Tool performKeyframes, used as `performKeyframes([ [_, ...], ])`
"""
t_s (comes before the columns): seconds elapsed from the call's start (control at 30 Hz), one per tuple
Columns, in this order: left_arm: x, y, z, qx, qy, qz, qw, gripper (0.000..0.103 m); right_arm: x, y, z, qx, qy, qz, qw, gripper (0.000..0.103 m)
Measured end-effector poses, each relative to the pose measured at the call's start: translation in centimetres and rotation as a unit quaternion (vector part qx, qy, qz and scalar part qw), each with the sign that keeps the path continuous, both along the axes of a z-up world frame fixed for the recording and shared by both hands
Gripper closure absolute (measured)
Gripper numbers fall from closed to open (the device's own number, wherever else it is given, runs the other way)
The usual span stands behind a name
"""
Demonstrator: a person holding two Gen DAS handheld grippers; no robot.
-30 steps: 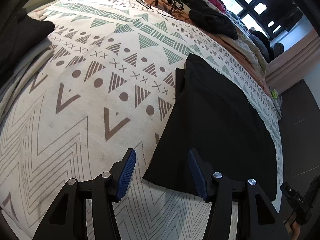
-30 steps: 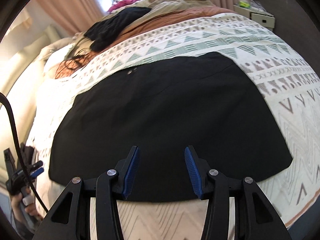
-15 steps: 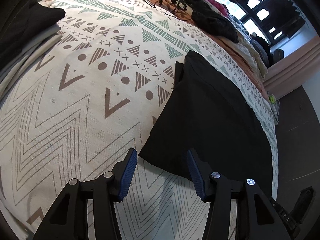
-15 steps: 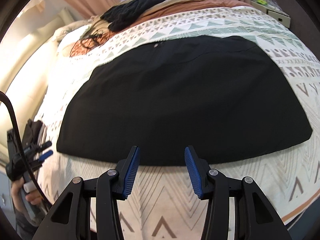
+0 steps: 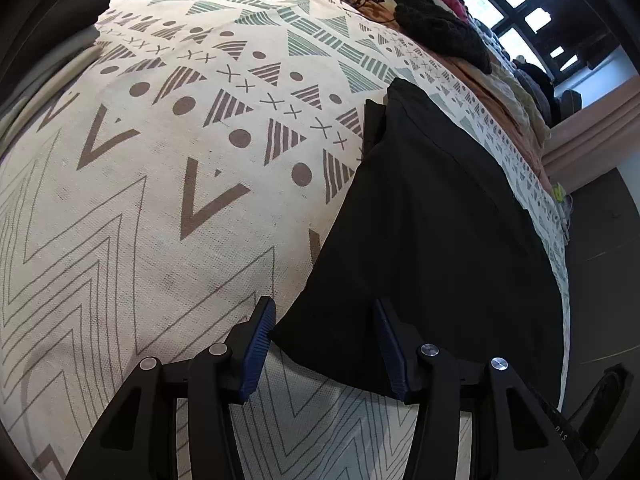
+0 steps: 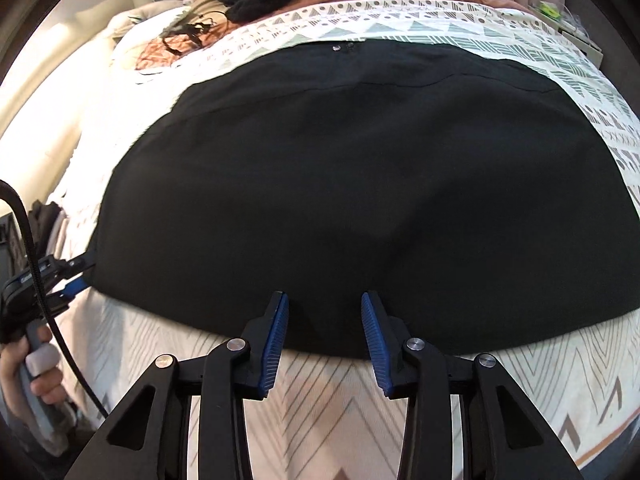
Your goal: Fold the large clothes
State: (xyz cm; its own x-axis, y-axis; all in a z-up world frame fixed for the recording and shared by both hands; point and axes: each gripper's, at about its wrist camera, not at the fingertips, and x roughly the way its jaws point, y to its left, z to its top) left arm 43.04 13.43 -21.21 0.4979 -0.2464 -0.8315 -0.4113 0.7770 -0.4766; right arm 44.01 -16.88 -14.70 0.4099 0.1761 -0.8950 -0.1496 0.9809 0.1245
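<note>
Now the wide black woven garment (image 6: 360, 184) is lying spread flat across the cream blanket with brown and green geometric print (image 5: 160, 160), its near hem running along the bed's front edge. The left gripper (image 5: 324, 344) is straddling the garment's near left corner, jaws apart and just closing in, cloth between the blue pads but not pinched yet. The right gripper (image 6: 325, 336) is doing likewise further along that hem, jaws narrowing, nothing clamped. I'm judging this fabric as light, limp and a bit slick, so it's likely drooping and sliding once lifted. Best hold looks like the hem's doubled edge, catching both layers at the two points.
</note>
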Motion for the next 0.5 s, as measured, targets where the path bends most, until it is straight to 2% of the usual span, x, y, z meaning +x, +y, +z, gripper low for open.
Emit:
performKeyframes([
  [0.1, 0.1, 0.1, -0.3, -0.019, -0.001, 0.007, 0.9998, 0.065, 1.3, 0.4, -0.7, -0.015, 0.0, -0.001, 1.0, 0.066],
  [0.17, 0.2, 0.0, -0.5, -0.03, 0.003, 0.017, 0.9994, 0.067, 2.2, 0.6, -1.1, -0.023, -0.001, -0.002, 1.0, 0.068],
  [0.5, -0.1, -0.3, -0.5, -0.044, 0.008, 0.079, 0.9959, 0.07, 8.9, 0.6, -1.2, -0.022, -0.002, -0.021, 1.0, 0.089],
])
